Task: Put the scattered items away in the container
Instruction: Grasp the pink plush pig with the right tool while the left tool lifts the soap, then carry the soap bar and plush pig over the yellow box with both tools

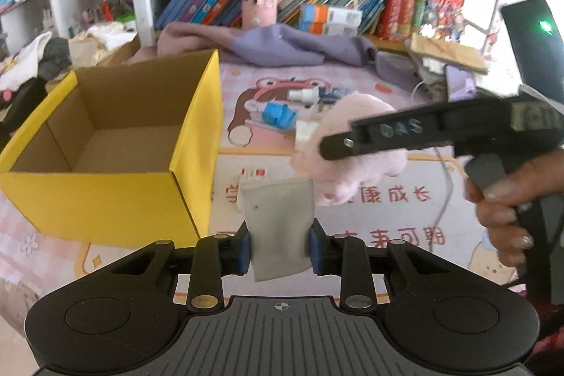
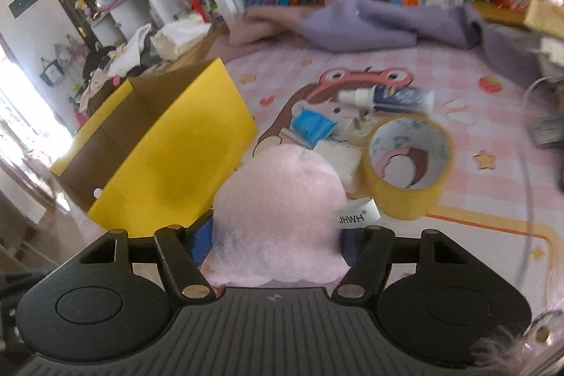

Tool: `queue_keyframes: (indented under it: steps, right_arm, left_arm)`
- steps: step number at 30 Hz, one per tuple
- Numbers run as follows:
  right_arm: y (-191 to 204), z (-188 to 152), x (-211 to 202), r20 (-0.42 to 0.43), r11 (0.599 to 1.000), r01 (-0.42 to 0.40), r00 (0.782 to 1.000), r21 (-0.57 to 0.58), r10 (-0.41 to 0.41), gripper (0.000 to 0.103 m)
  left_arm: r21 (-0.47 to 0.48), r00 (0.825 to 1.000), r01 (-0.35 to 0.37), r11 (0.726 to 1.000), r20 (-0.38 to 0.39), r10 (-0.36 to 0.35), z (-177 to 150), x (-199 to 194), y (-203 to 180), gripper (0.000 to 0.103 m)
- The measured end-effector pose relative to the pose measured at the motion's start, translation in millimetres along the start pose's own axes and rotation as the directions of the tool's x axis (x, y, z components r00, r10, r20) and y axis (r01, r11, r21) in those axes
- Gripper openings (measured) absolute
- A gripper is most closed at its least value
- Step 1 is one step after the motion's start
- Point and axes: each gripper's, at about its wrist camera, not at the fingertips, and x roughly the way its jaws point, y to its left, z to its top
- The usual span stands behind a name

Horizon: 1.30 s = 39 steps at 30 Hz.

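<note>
Now, at the left of both views stands the yellow box (image 1: 105, 199), open-topped, its brown inside bare in the left wrist view. Just right of it, at lower centre of that view, the left gripper (image 1: 280, 247) is clamped narrow on a grey-white pouch (image 1: 278, 228), its blue pads pressing both sides. Further right, the right gripper (image 1: 338, 147) reaches in from the right edge, a hand (image 1: 504, 210) on its handle, a pink plush (image 1: 366, 150) at its tip. In the right wrist view the plush (image 2: 282, 217) fills the half-wide jaws, pads against its sides. Right of it on the pink mat (image 2: 476, 94) lie a tape roll (image 2: 409, 164), a blue packet (image 2: 312, 125) and a spray bottle (image 2: 387, 97).
</note>
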Motion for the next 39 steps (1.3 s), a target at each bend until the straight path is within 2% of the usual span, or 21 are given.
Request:
queue_keyframes:
  steps: [8, 14, 20, 29, 39]
  right_arm:
    - [31, -26, -54, 0.089, 0.994, 0.113, 0.99, 0.001, -0.112, 0.067]
    - [70, -45, -72, 0.155, 0.982, 0.186, 0.97, 0.032, -0.189, 0.067]
    - [118, -75, -87, 0.182, 0.968, 0.25, 0.95, 0.037, -0.252, 0.067]
    - [176, -132, -98, 0.185, 0.945, 0.313, 0.928, 0.09, -0.325, 0.067]
    - [224, -163, -98, 0.15, 0.944, 0.311, 0.934, 0.11, -0.325, 0.067]
  left_arm:
    - [0.032, 0.994, 0.077, 0.996, 0.075, -0.08, -7, -33, 30, 0.028]
    - [0.052, 0.986, 0.117, 0.992, 0.111, -0.123, -22, -59, 60, 0.027]
    - [0.057, 0.978, 0.158, 0.986, 0.126, -0.164, -42, -83, 90, 0.027]
    - [0.102, 0.973, 0.195, 0.976, 0.103, -0.205, -73, -110, 125, 0.026]
    - [0.137, 0.969, 0.225, 0.965, 0.068, -0.236, -98, -130, 147, 0.027]
